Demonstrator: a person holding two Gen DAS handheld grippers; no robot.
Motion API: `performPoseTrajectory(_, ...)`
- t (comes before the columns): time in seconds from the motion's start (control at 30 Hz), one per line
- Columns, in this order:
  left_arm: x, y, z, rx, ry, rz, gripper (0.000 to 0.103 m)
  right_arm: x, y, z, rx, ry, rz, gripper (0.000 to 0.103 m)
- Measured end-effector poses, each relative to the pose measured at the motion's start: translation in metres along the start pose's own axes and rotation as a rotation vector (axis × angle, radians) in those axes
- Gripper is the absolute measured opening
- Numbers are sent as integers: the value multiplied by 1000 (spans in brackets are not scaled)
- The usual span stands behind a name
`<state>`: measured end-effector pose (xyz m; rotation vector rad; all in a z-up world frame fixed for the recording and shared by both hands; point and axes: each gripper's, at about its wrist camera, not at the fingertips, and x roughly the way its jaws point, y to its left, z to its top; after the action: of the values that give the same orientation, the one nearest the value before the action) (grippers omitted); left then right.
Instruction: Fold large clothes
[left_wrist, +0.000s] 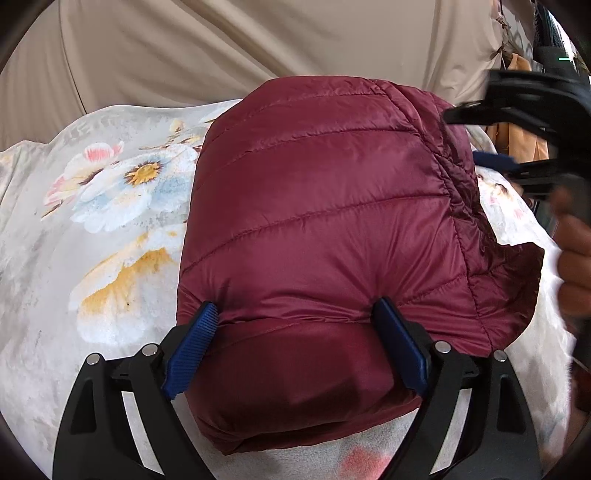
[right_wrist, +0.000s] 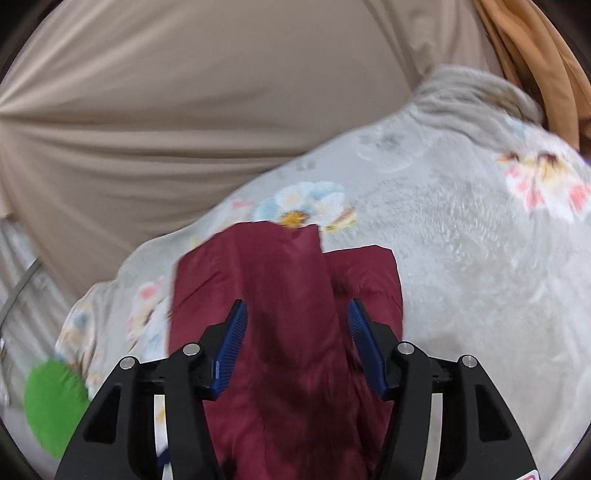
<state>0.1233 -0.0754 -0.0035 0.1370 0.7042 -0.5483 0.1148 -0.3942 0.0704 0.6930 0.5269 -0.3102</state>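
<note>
Because the dark red quilted puffer jacket (left_wrist: 317, 206) is slick and springy, the folded bundle could puff open or slide once pressure comes off it, in this judgement. It lies folded into a thick packet near the middle of the grey floral fleece blanket (left_wrist: 74, 229) that covers the bed. The left gripper (left_wrist: 295, 332) has its blue-padded fingers (left_wrist: 192, 347) spread wide on either side of the packet's near end, pads against the fabric and denting it, so it looks to be clasping the jacket's bulk. The right gripper (right_wrist: 297, 347) is blurred; its fingers (right_wrist: 229, 354) stand apart with a loose flap of the jacket (right_wrist: 288, 295) between them, and no pad clearly presses on it. That flap could drag out of place if the gripper pulls away while the cloth catches on a ribbed pad. Behind the bed hangs a beige draped cloth (right_wrist: 184, 110), with an orange-tan fabric (right_wrist: 535, 55) toward the far right corner and a green patch (right_wrist: 51, 406) at the near left edge.
</note>
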Motion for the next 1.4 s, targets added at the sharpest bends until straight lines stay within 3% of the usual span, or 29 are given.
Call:
performPoseTrajectory(0.03,0,0,-1,2,-2,-2,85,8,-2,0,18,0,-12,53)
performPoseTrajectory(0.1,1,-1,-2,3,-4,-5,86,23,0,-1,-25,-1,-52,14)
performPoseTrajectory(0.23,0,-4,-4,22,-21,-30,90,68,-15,-19,-100,47,-107,10)
performPoseTrajectory(0.37,0,-14,-7,75,-31,-4,92,81,-20,-31,-145,38,-130,8)
performPoseTrajectory(0.63,2,-15,-5,82,-18,0,94,92,-32,-28,-104,74,-60,8)
performPoseTrajectory(0.77,5,-16,-6,81,-19,14,95,74,-35,-29,-73,13,-67,11)
performPoseTrajectory(0.8,5,-16,-5,77,-19,19,95,58,-36,-30,-58,-24,-88,21)
performPoseTrajectory(0.87,6,-14,-6,69,-19,23,95,27,-30,-36,-85,-71,-91,25)
performPoseTrajectory(1.0,6,-14,-5,61,-20,31,96,-12,-9,-60,-203,-28,-70,25)
performPoseTrajectory(1.13,7,-14,-5,56,-23,36,97,-41,-12,-98,-250,31,-58,16)
performPoseTrajectory(1.23,6,-13,-6,50,-25,36,98,-37,-22,-123,-296,114,-113,1)
performPoseTrajectory(1.3,5,-14,-6,55,-27,36,98,-26,-30,-136,-318,158,-125,0)
performPoseTrajectory(1.4,3,-15,-7,66,-31,50,98,-20,-23,-144,-381,145,-166,0)
